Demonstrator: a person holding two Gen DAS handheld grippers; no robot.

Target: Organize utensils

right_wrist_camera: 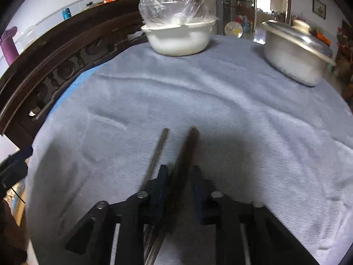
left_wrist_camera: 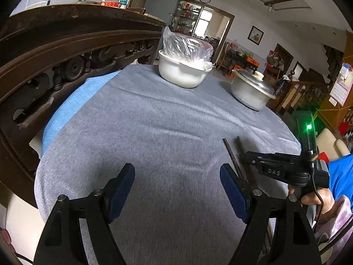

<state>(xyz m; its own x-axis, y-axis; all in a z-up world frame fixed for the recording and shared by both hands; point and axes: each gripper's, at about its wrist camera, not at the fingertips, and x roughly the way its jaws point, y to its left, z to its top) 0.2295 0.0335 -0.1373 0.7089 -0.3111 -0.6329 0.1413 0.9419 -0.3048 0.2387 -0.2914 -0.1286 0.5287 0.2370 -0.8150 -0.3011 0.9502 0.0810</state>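
Observation:
Two dark chopsticks lie or hang over the grey tablecloth (right_wrist_camera: 220,101). In the right wrist view my right gripper (right_wrist_camera: 179,172) is shut on one dark chopstick (right_wrist_camera: 187,150), which sticks out forward between the pads. The other chopstick (right_wrist_camera: 157,152) lies just left of the left finger, outside the grip. In the left wrist view my left gripper (left_wrist_camera: 177,176) is open and empty above the cloth (left_wrist_camera: 154,121). The right gripper (left_wrist_camera: 253,158) shows at its right, with both chopstick tips (left_wrist_camera: 230,152) poking out.
A white bowl with a plastic bag in it (left_wrist_camera: 183,70) (right_wrist_camera: 178,37) stands at the far side of the table. A lidded metal pot (left_wrist_camera: 251,90) (right_wrist_camera: 295,53) stands at the far right. A dark carved wooden bench back (left_wrist_camera: 66,50) runs along the left edge.

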